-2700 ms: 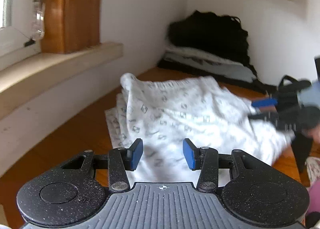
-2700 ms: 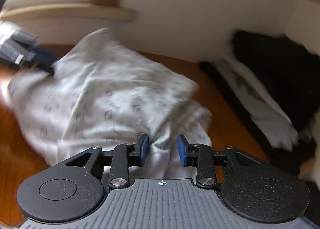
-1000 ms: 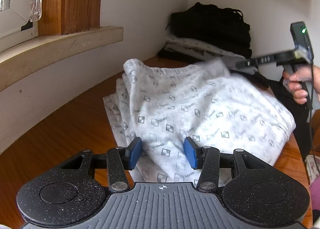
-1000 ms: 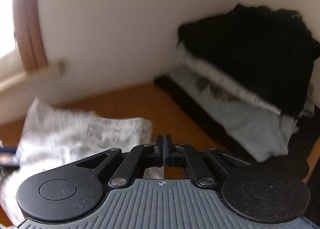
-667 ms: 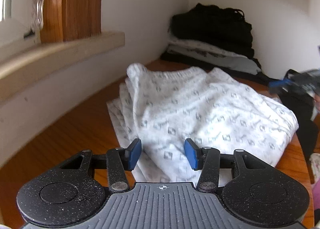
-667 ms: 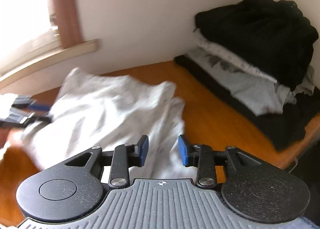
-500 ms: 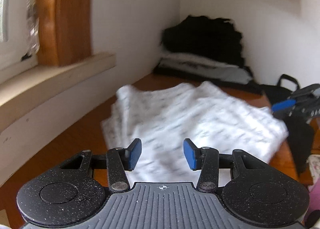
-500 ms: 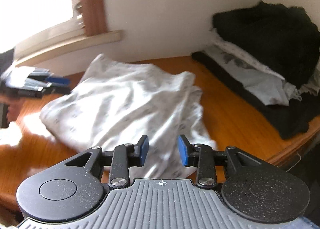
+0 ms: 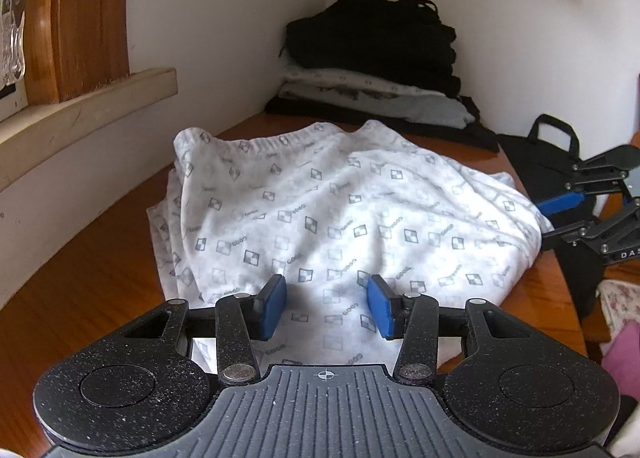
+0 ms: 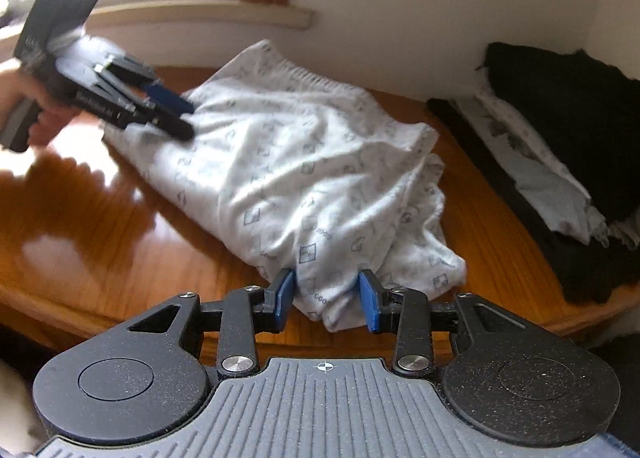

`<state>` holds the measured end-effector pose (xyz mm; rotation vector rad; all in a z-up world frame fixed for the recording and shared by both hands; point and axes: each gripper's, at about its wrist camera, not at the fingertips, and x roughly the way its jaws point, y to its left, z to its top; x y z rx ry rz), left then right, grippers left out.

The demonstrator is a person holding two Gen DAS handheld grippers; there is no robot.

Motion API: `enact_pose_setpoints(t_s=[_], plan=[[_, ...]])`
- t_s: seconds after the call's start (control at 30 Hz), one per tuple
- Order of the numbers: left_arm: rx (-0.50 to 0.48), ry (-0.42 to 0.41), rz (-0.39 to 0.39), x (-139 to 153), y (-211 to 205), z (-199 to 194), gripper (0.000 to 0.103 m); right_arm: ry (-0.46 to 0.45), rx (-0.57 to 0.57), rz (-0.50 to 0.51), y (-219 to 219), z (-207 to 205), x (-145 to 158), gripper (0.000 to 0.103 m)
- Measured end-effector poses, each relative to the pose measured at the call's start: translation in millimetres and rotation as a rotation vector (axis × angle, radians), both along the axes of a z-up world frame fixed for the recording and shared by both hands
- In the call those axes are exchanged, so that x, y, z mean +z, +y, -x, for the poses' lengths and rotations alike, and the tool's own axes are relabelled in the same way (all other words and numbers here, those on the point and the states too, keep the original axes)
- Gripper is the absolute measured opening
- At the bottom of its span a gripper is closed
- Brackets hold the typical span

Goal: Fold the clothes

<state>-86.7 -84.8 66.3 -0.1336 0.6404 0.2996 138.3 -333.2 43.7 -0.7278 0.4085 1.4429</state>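
A: Garment location?

B: A white patterned garment (image 9: 340, 217) is seen bunched on the wooden tabletop (image 9: 80, 278), roughly mid-surface, partly folded over itself. An elastic waistband edge is turned toward the wall under the window sill (image 9: 92, 101).

A: Left tool?

B: The left tool (image 9: 326, 308) is held low over the near edge of the garment. Its blue pads (image 9: 272, 306) are spread apart and cloth is seen below and between them, but nothing is pinched. It is logged as released. In the right wrist view the same tool (image 10: 176, 113) is seen at the far left edge of the cloth, gripped by a hand (image 10: 36, 117), blurred.

A: Right tool?

B: The right tool (image 10: 326, 304) is placed at the corner of the garment nearest the tabletop edge. A fold of fabric is seen between its pads (image 10: 286, 298); the jaws have just been closing slightly after opening. Gaps are visible on both sides of the fold, so no squeeze is confirmed. It is marked as released. From the left wrist view it (image 9: 560, 217) is seen at the right side of the cloth, jaws parted.

A: Other items?

B: A stack of folded clothes (image 9: 380, 69), black on top and grey-white beneath, is kept in the corner, well apart from the white garment. A black bag (image 9: 552, 153) is noted past the right tabletop edge.
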Motion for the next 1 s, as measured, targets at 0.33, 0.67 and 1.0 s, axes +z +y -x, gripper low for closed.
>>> enact_pose_setpoints(t_s=[0.33, 0.67, 1.0], plan=[[0.008, -0.008, 0.025, 0.3, 4.8, 3.4, 0.050, -0.095, -0.022, 0.060, -22.5, -17.7, 14.6, 0.006], [0.041, -0.032, 0.057, 11.0, 13.7, 11.2, 0.052, -0.066, -0.158, -0.066, -18.2, -49.4, 43.0, 0.005], [0.145, -0.077, 0.074, 15.2, 42.2, 29.0, 0.054, 0.224, -0.126, -0.095, 70.3, -53.0, 19.6, 0.029]])
